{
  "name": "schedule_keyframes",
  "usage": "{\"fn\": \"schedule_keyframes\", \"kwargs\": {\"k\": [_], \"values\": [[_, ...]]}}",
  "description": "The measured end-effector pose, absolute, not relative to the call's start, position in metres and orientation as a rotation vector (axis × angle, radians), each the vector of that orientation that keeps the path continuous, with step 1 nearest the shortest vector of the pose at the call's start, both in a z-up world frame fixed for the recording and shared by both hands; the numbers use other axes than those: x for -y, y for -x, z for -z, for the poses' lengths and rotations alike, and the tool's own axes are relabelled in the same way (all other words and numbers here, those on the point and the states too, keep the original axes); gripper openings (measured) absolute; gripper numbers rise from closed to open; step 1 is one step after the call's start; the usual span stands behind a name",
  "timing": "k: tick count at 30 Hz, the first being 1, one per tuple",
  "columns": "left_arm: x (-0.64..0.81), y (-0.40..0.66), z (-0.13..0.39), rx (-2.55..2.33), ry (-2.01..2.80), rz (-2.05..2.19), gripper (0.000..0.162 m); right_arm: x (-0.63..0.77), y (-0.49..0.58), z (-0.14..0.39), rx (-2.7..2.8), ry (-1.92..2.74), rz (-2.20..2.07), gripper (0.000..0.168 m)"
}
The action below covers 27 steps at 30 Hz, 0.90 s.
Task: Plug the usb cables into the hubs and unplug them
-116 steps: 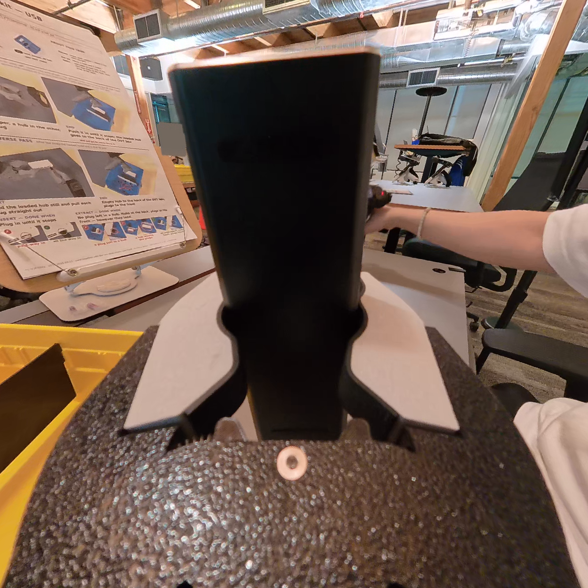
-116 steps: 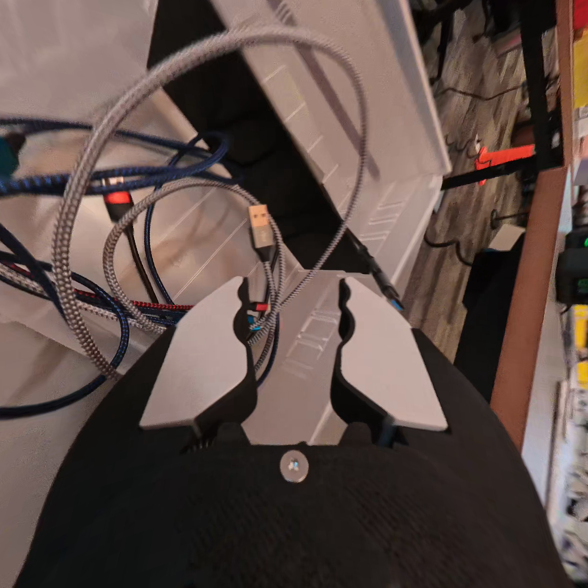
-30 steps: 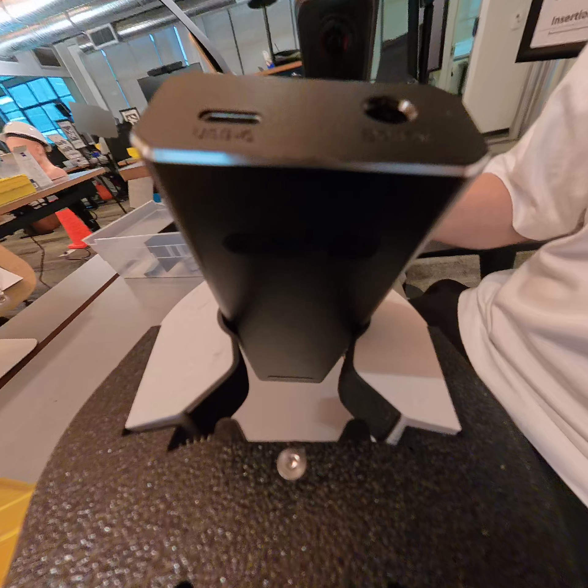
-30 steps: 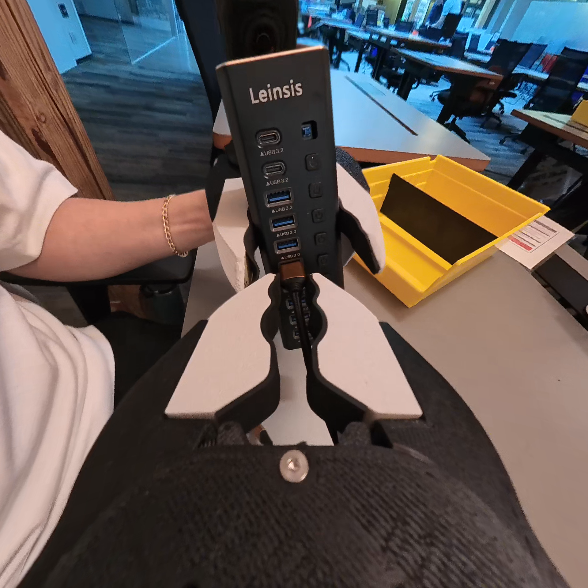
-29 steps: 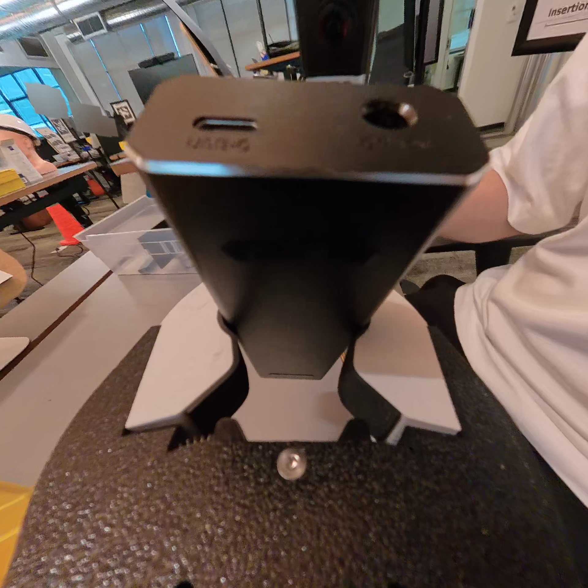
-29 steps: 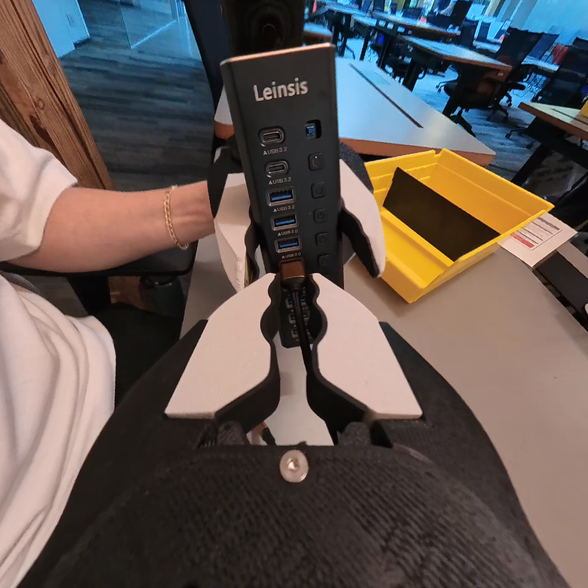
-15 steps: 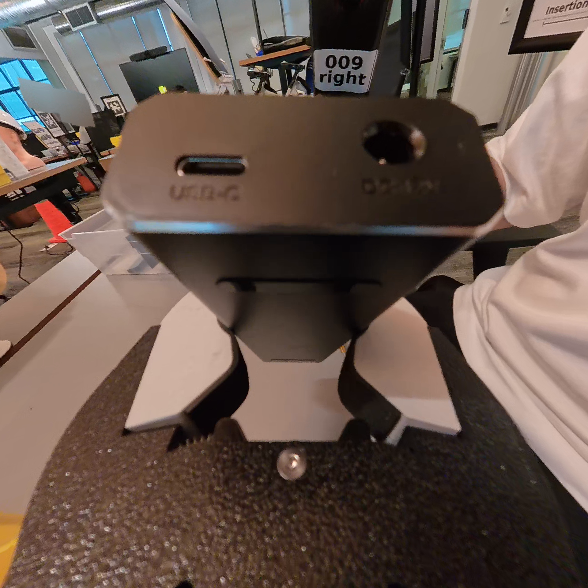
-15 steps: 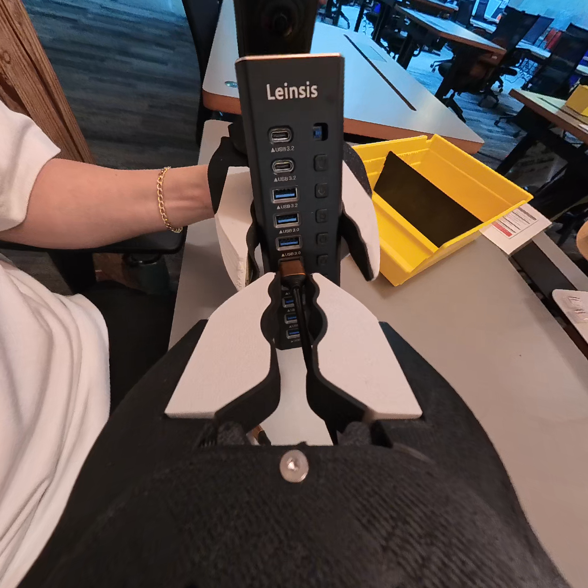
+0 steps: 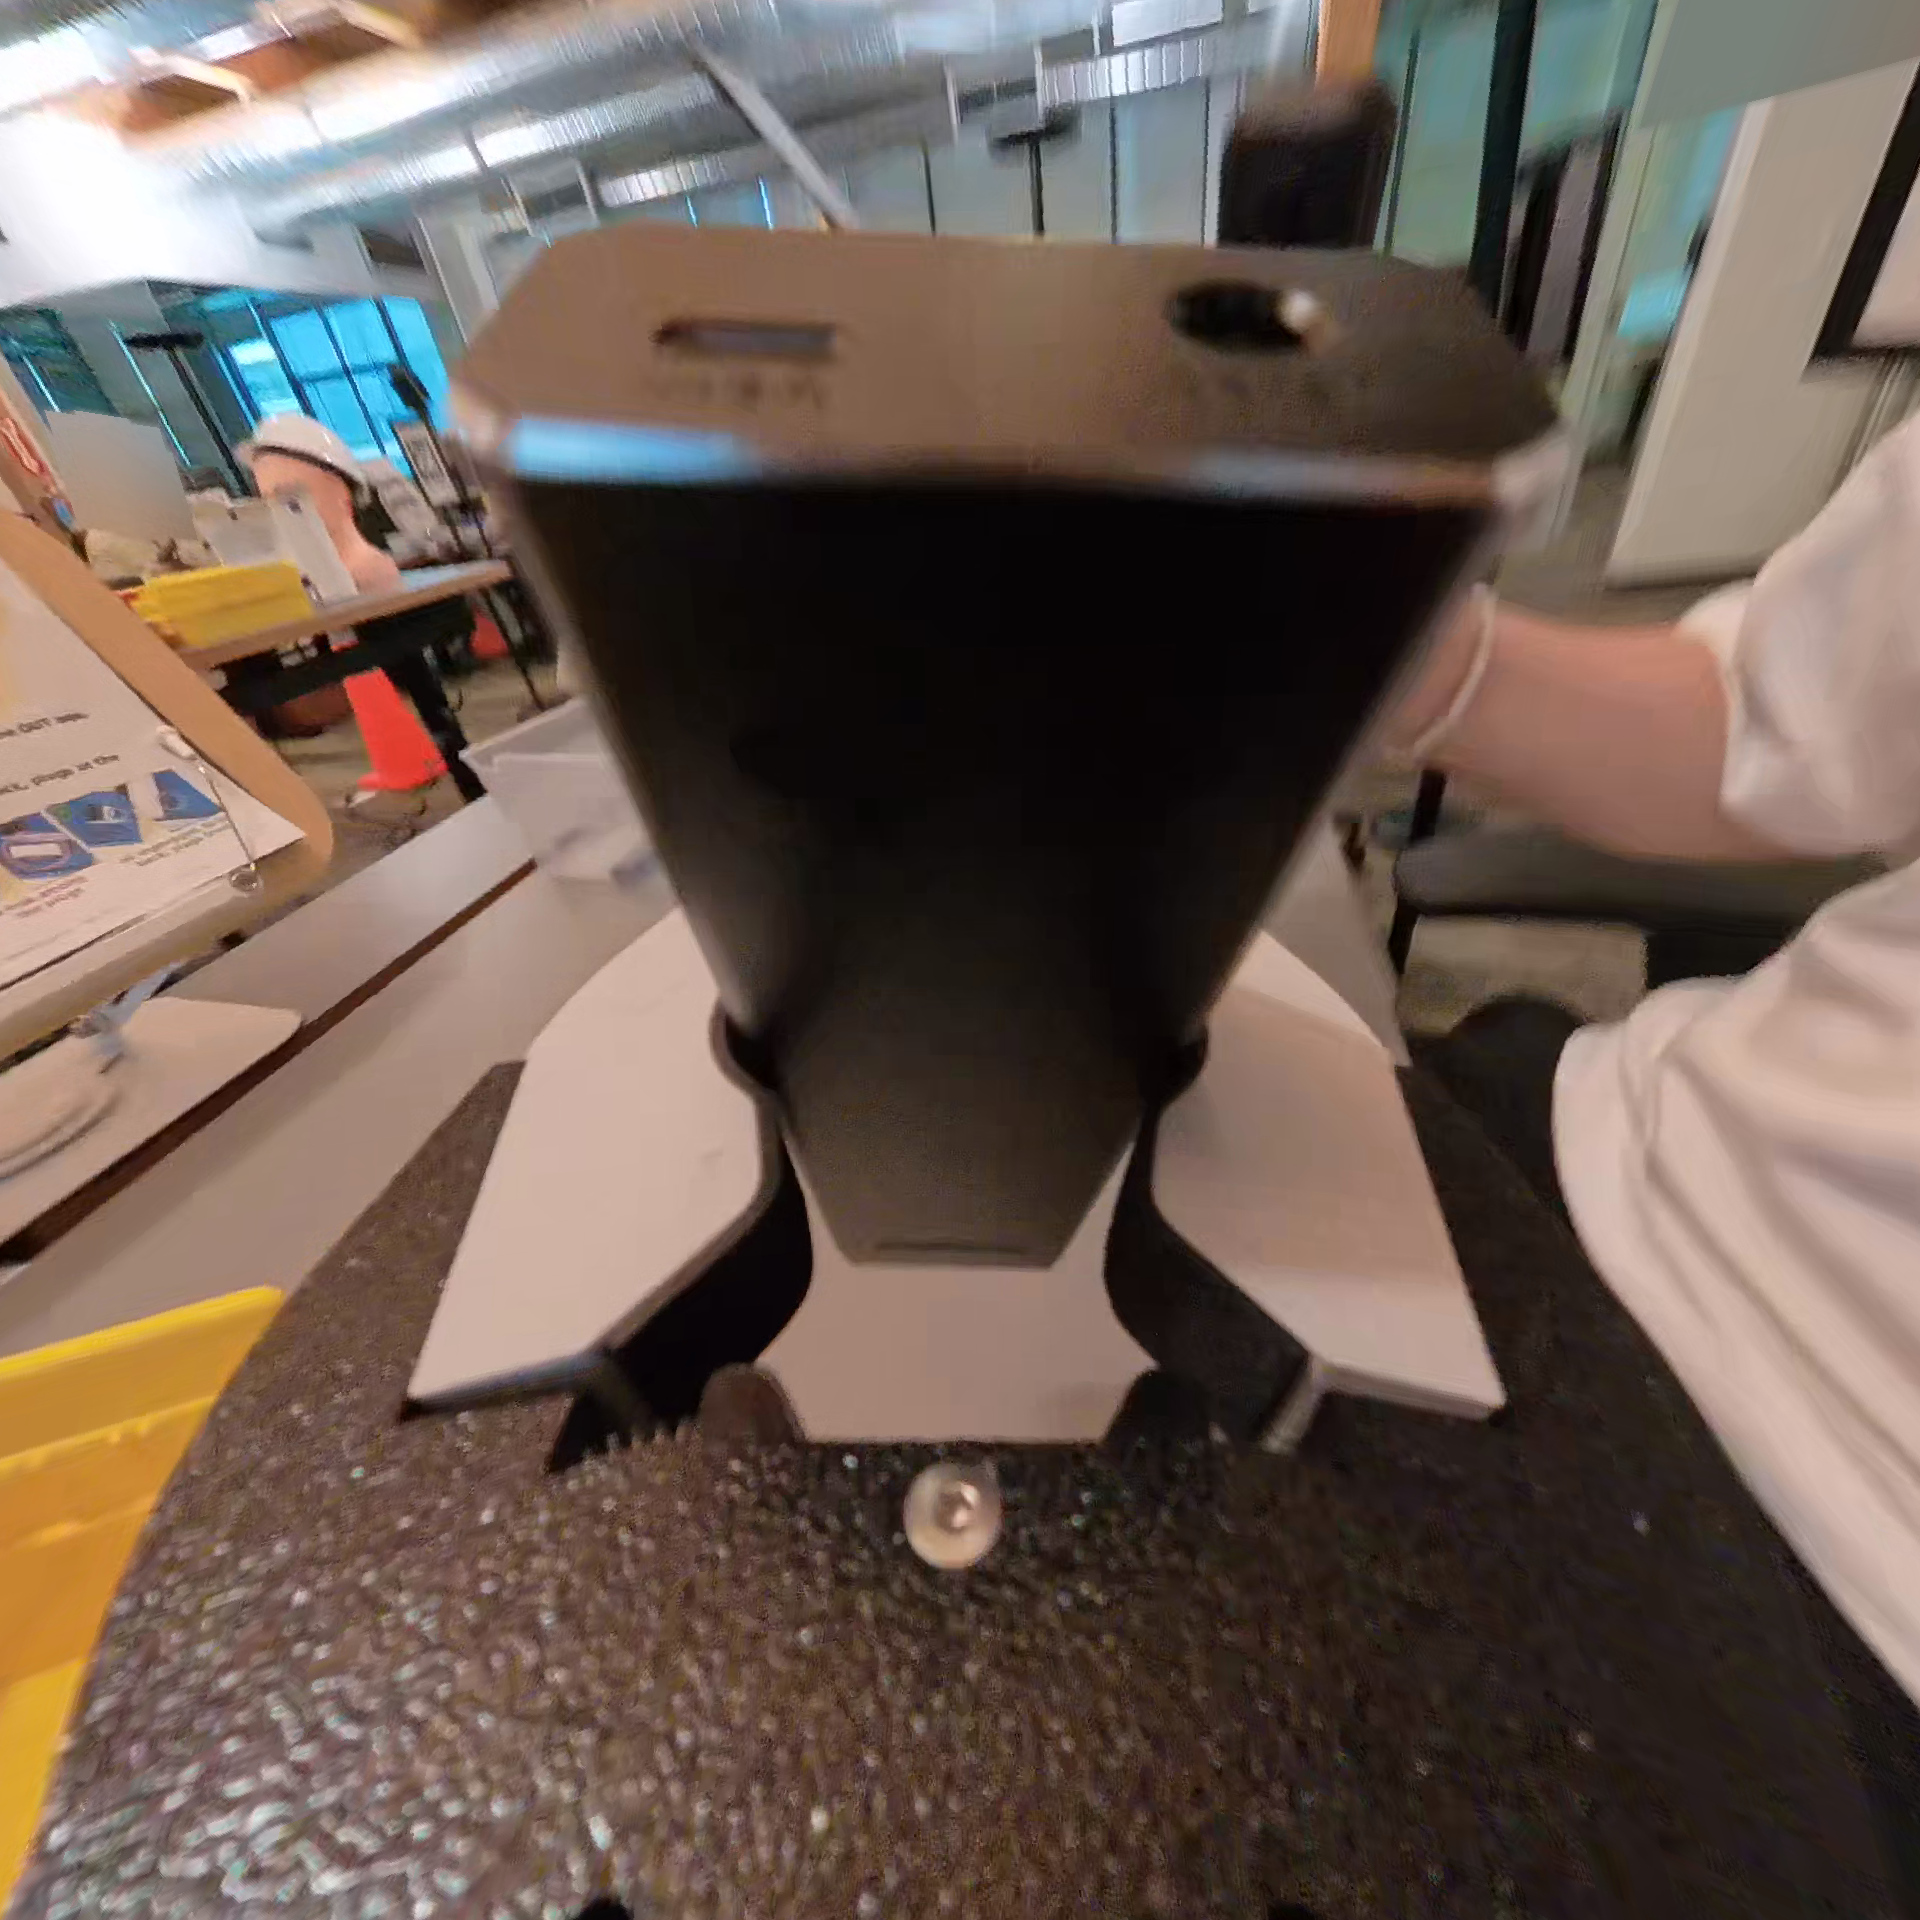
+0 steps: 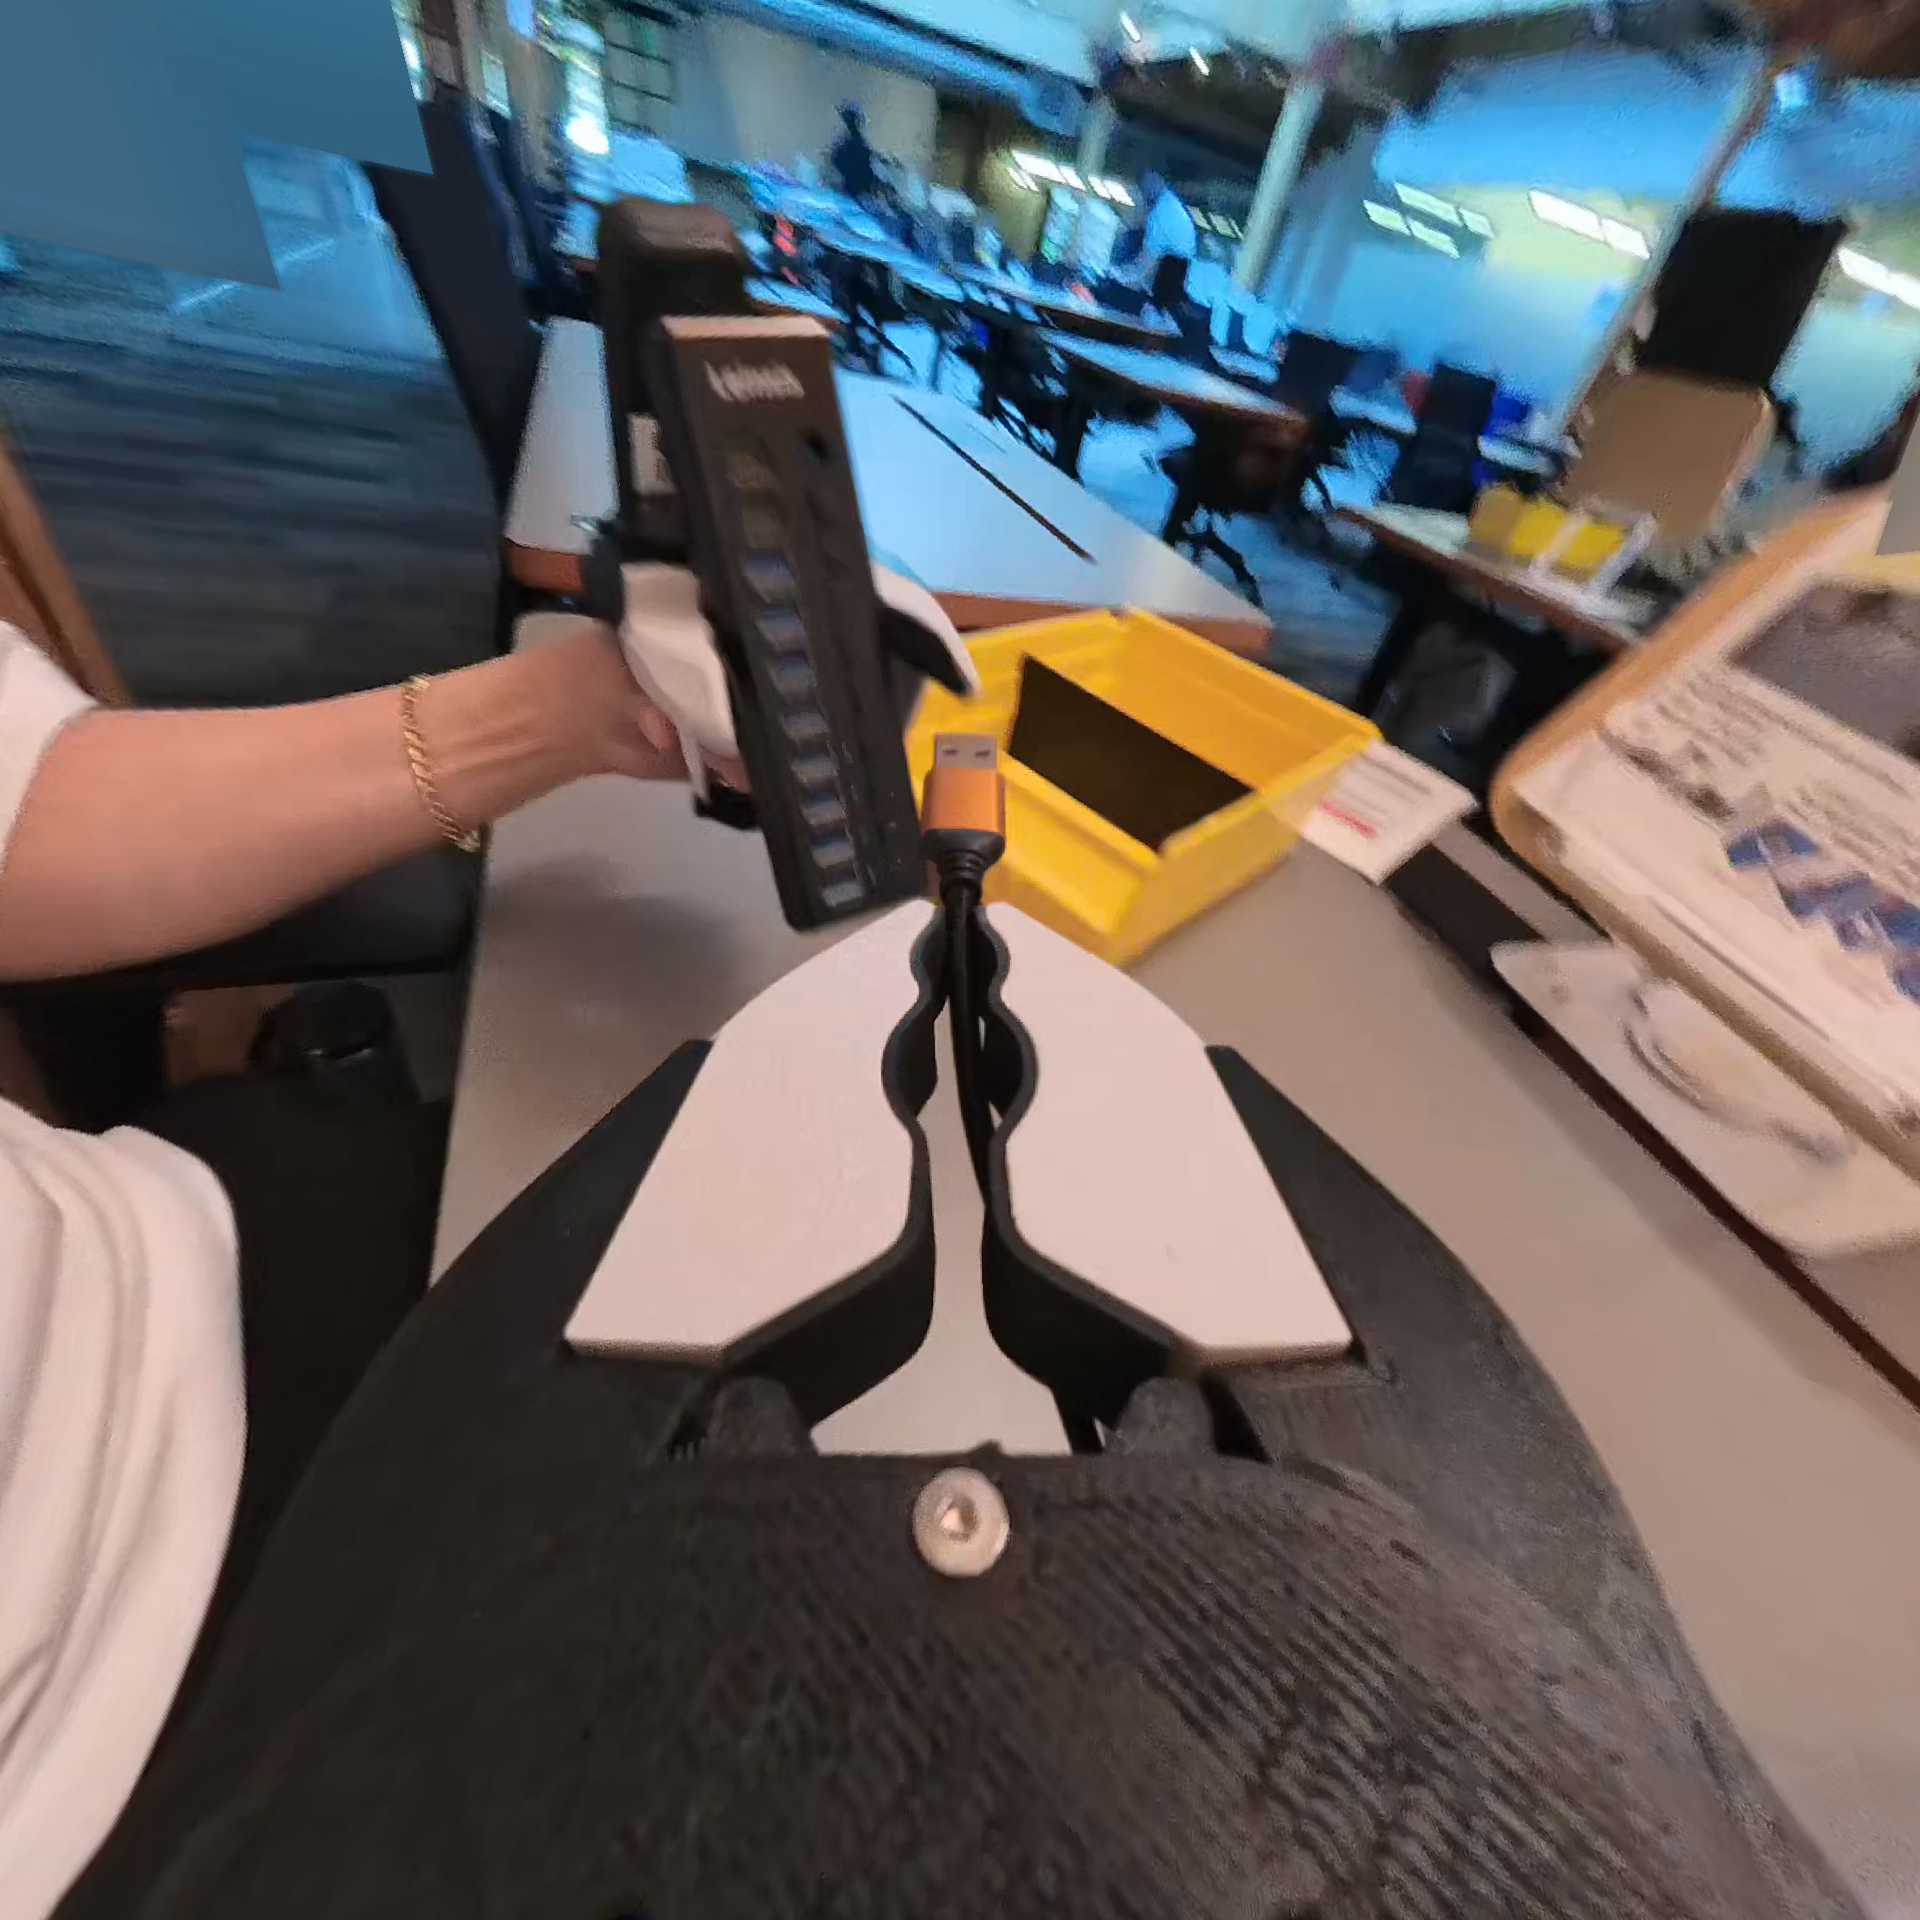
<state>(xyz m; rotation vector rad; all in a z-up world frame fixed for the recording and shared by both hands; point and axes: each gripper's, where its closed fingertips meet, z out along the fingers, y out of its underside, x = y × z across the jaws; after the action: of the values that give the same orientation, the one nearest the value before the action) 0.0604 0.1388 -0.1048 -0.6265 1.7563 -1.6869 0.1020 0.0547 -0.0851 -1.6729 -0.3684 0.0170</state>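
My left gripper [image 9: 956,1049] is shut on a long black USB hub [image 9: 977,727], held upright with its end face toward the camera. In the right wrist view the same hub [image 10: 790,644] shows its row of ports, tilted, in the left gripper [image 10: 774,655]. My right gripper [image 10: 961,935] is shut on a black cable [image 10: 964,997] with an orange USB plug [image 10: 964,790]. The plug stands free in the air, just right of the hub's lower end and out of any port.
A yellow bin [image 10: 1132,769] with a black divider stands on the grey table [image 10: 1455,1247] behind the plug; it also shows in the left wrist view [image 9: 94,1455]. An instruction board on a stand [image 10: 1745,779] is at the right. A clear tub [image 9: 561,790] sits beyond the hub. About 11 cm separates my left fingertips from my right.
The orange plug was seated in a port of the hub; now it is out and apart from it. The hub has tilted and moved left and away in the right wrist view.
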Motion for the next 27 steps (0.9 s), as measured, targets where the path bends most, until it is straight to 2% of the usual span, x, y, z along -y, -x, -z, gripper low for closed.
{"fn": "schedule_keyframes", "kwargs": {"k": [9, 15, 17, 25, 27], "values": [[-0.144, -0.063, 0.125, -1.871, 0.691, 1.531, 0.071, -0.064, -0.132, 0.081, 0.305, 1.658, 0.008, 0.003], [-0.149, -0.063, 0.122, -1.847, 0.711, 1.552, 0.071, -0.010, -0.249, -0.008, 0.194, 1.626, 0.408, 0.003], [-0.149, -0.062, 0.121, -1.848, 0.707, 1.555, 0.071, 0.004, -0.289, -0.023, 0.171, 1.633, 0.490, 0.003], [-0.145, -0.061, 0.121, -1.847, 0.692, 1.592, 0.071, 0.054, -0.417, -0.008, -0.143, 1.454, 0.613, 0.003], [-0.143, -0.062, 0.123, -1.858, 0.694, 1.588, 0.071, 0.061, -0.431, 0.011, -0.199, 1.410, 0.573, 0.003]]}}
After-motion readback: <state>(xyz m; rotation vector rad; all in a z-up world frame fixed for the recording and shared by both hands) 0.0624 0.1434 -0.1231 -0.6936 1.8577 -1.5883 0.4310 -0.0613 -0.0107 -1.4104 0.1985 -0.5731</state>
